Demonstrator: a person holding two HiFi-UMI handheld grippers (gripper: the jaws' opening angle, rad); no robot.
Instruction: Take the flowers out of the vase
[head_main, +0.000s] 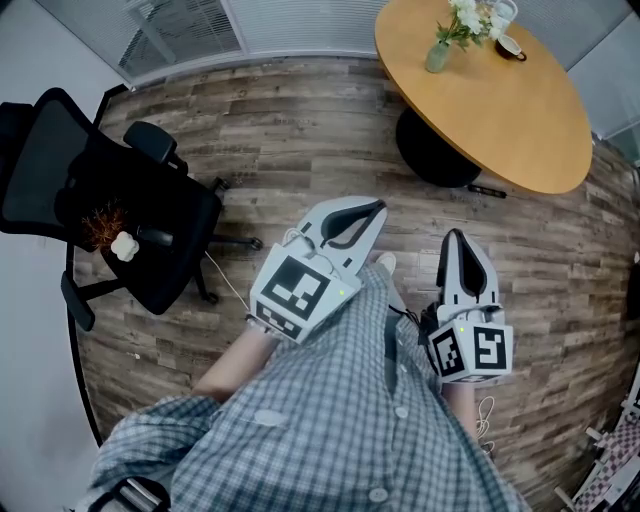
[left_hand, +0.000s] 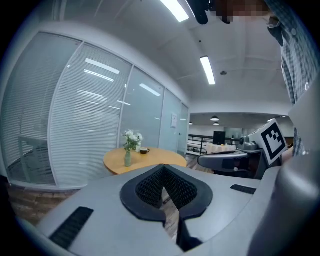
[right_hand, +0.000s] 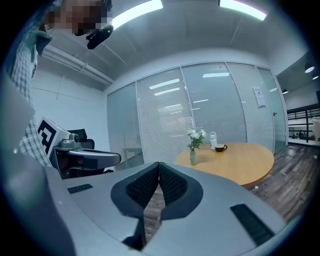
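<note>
On the round table, white flowers in a slim green vase; left tool and right tool closed, empty.

Head view: overhead, steeply down; table well off at top right. Left gripper view: low, roughly level, faces the table from well off, table left of centre. Right gripper view: same heading, table right of centre. All three share table and vase.
</note>
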